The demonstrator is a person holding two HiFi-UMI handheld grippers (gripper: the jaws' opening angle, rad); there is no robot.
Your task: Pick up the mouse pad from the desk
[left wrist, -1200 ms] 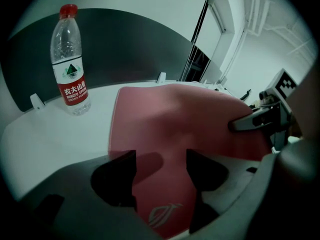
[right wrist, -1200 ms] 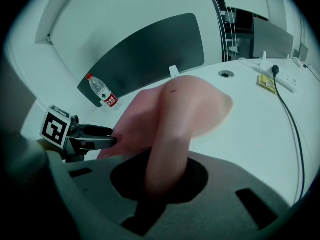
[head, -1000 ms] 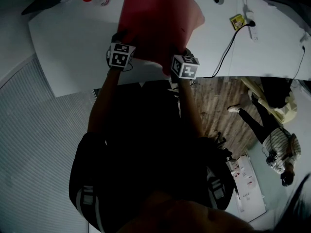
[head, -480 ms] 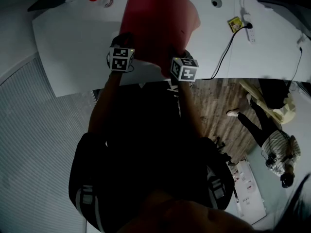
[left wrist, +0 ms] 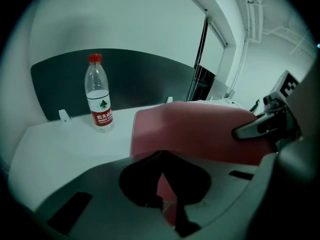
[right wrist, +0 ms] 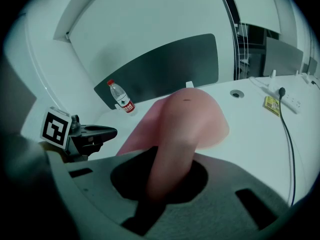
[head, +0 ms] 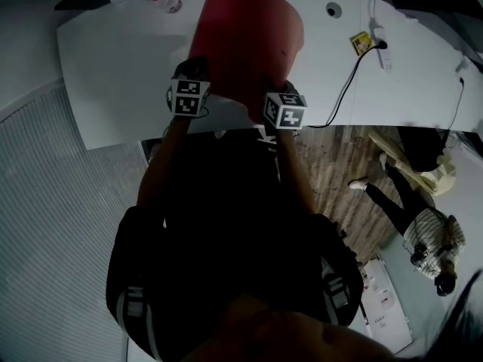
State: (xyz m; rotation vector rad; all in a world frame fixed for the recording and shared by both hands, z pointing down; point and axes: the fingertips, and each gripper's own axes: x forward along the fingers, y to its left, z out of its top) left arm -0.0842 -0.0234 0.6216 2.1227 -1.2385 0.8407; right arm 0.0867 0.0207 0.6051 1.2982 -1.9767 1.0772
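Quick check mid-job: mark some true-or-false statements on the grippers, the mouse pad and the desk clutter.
1. The left gripper and the right gripper are both shut on the mouse pad. True.
2. The water bottle lies on the pad. False: it stands upright on the desk, beside the pad.
3. A black cable is plugged into the power strip. True.
4. The pad lies flat. False: its near edge is raised and it bows upward.
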